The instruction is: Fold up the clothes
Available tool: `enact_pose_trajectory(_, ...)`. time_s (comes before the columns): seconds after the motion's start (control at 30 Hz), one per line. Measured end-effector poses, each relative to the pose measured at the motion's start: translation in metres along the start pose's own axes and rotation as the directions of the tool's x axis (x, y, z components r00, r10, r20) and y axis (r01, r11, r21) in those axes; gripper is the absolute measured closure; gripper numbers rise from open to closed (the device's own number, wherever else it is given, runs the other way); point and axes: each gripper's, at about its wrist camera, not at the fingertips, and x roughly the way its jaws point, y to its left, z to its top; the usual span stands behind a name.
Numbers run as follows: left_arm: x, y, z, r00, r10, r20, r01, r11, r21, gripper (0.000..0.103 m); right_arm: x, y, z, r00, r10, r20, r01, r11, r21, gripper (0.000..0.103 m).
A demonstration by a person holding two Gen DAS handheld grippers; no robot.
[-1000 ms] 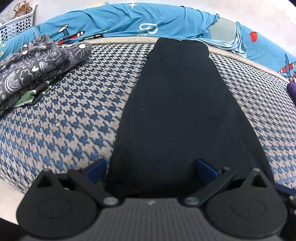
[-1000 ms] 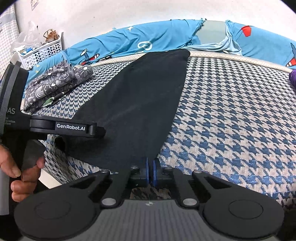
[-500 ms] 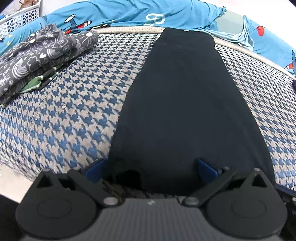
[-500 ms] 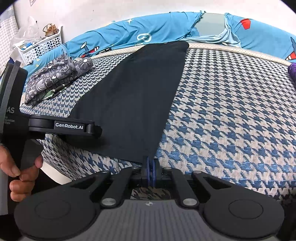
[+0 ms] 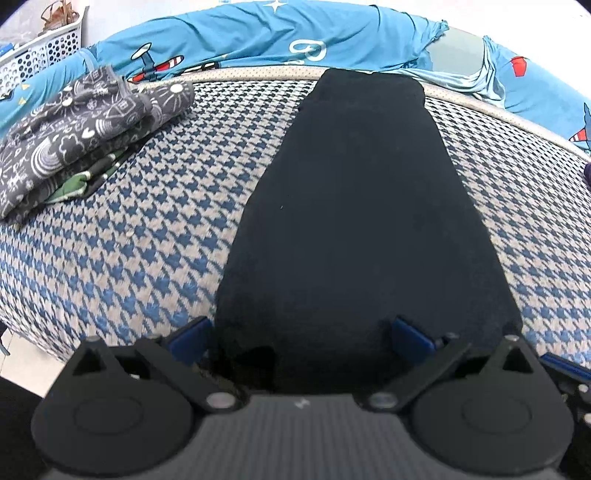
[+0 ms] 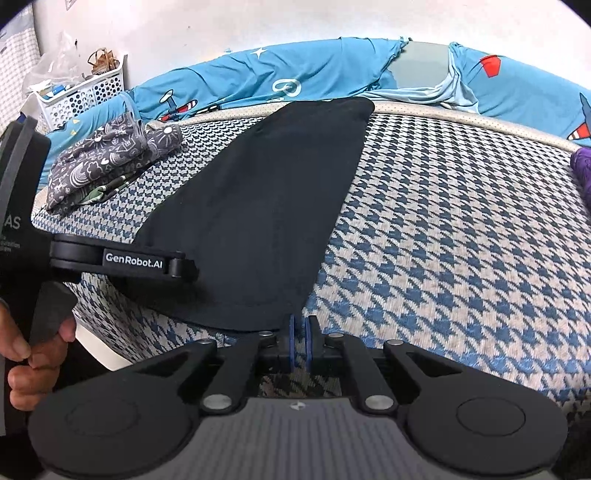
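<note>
A long black garment lies flat along the houndstooth bed, its far end at the bed's far edge; it also shows in the right wrist view. My left gripper is open, its blue pads either side of the garment's near left corner. My right gripper has its blue pads nearly together at the garment's near right corner, with a narrow gap showing; whether cloth is between them is unclear. The left gripper's body shows in the right wrist view, over the garment's near left edge.
A folded grey patterned pile lies at the bed's left. Blue airplane-print bedding runs along the far side. A white basket stands at far left. A purple item sits at the right edge. The houndstooth cover spreads right.
Both grippers moved slightly forward and up over the bed's near edge. The right pads have parted a little at the garment's corner. The left jaws stay open.
</note>
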Motion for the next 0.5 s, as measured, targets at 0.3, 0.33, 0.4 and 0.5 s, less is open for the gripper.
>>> enact_pose_trajectory(0.3, 0.006, -0.013, 0.018, 1.0, 0.0, 0.004, 0.0, 1.0, 0.031, 0.0, 0.009, -0.017, 0.021, 0.999, 0.034, -0.018, -0.033, 0.999, 0.04, 0.076)
enact_pose_trajectory(0.33, 0.007, -0.015, 0.021, 1.0, 0.0, 0.005, 0.0, 0.999, 0.034, 0.0, 0.009, -0.018, 0.024, 0.999, 0.039, -0.018, -0.039, 0.999, 0.037, 0.075)
enact_pose_trajectory(0.4, 0.009, -0.019, 0.025, 1.0, 0.0, 0.008, 0.0, 0.999, 0.045, 0.0, 0.012, -0.022, 0.031, 0.999, 0.049, -0.016, -0.048, 0.999, 0.026, 0.074)
enact_pose_trajectory(0.5, 0.014, -0.023, 0.033, 1.0, 0.0, 0.006, 0.0, 0.998, 0.056, 0.0, 0.016, -0.026, 0.041, 0.999, 0.047, -0.013, -0.047, 0.999, -0.002, 0.073)
